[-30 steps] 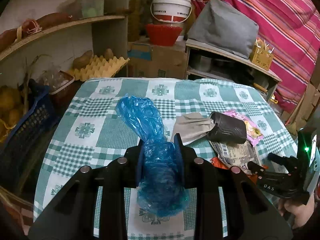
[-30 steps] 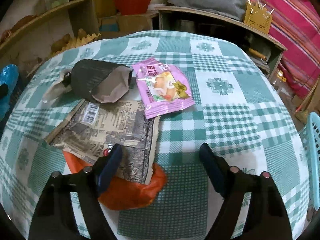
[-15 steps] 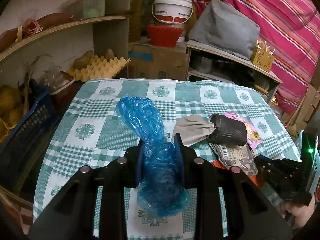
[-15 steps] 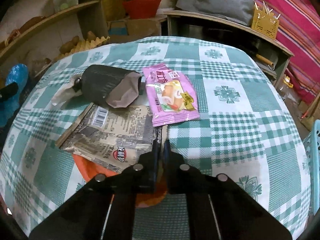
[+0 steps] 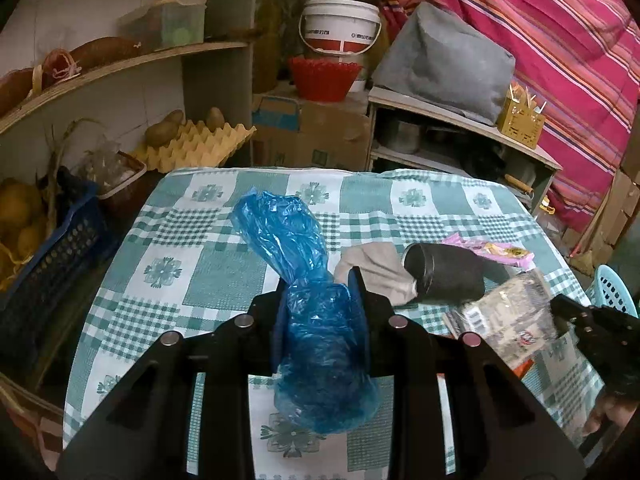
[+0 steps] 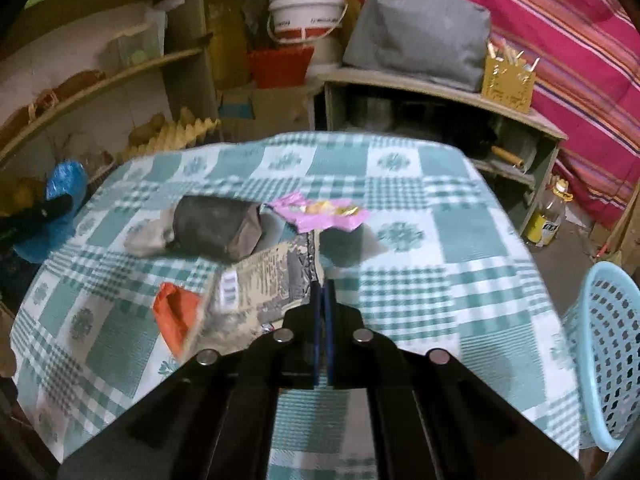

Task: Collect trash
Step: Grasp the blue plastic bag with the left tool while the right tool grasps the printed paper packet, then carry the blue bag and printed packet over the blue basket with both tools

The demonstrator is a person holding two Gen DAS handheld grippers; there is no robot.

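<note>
My left gripper (image 5: 320,300) is shut on a crumpled blue plastic bag (image 5: 316,320) and holds it above the checked tablecloth (image 5: 192,280). My right gripper (image 6: 323,286) is shut on the edge of a grey-brown printed wrapper (image 6: 256,292) and lifts it off the table; it also shows in the left wrist view (image 5: 508,320). An orange wrapper (image 6: 176,316) lies under it. A black paper cup (image 6: 216,228) lies on its side on a beige napkin (image 6: 146,240). A pink snack wrapper (image 6: 324,216) lies behind it.
A light blue perforated basket (image 6: 608,344) stands off the table's right edge. Shelves with an egg tray (image 5: 192,148), a blue crate (image 5: 52,256), a red bowl (image 5: 324,80) and a white bucket (image 5: 340,32) stand behind the table.
My right gripper closed on the printed wrapper's edge and raised it off the table, uncovering the orange wrapper. My left gripper kept holding the blue bag almost still.
</note>
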